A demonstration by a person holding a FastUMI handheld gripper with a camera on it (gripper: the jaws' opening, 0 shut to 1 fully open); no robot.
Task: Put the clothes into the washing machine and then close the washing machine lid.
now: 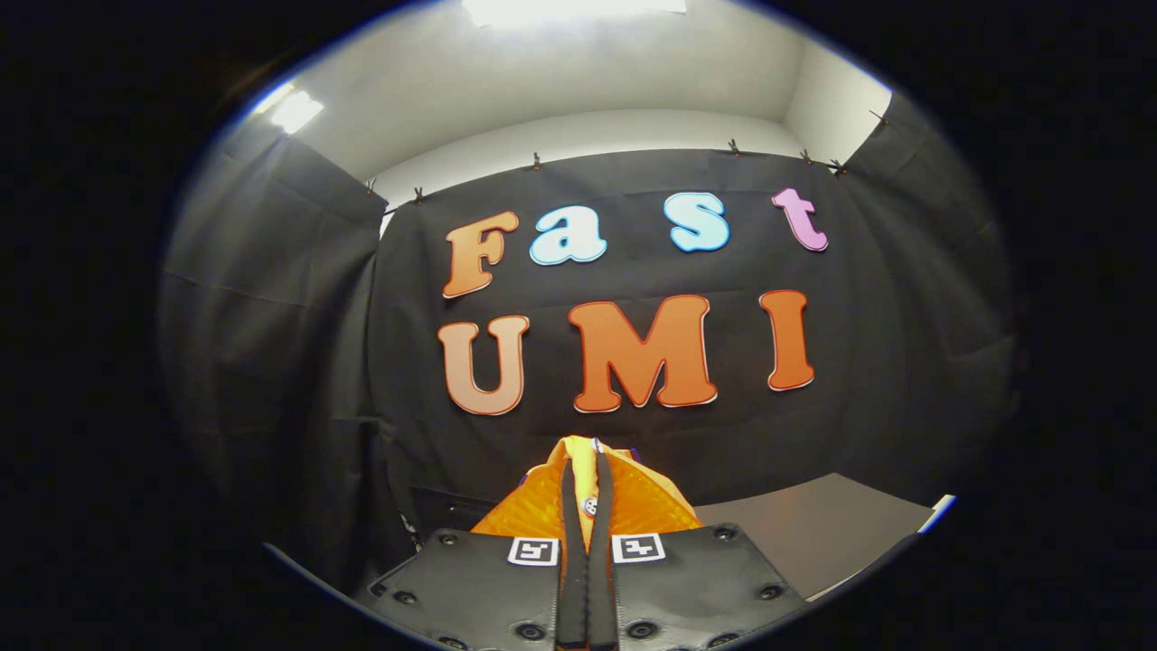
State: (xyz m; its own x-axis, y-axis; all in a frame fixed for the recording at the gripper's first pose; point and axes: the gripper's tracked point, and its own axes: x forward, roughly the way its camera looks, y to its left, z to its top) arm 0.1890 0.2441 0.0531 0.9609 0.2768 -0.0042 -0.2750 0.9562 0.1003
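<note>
An orange garment [633,502] is pinched between my two fingers and bunches up around them, spreading to both sides and rising to a peak just past the tips. My gripper [586,461] is shut on this cloth, the fingers nearly touching with only fabric between them. The garment hangs lifted in the air in front of the black cloth wall. A small pale button [590,506] shows on the fabric beside the fingers.
A grey tabletop [813,533] lies low to the right of the fingers, with a pale edge [935,514] at its far right. Black curtain walls [271,362] stand ahead and on both sides; the white ceiling is above.
</note>
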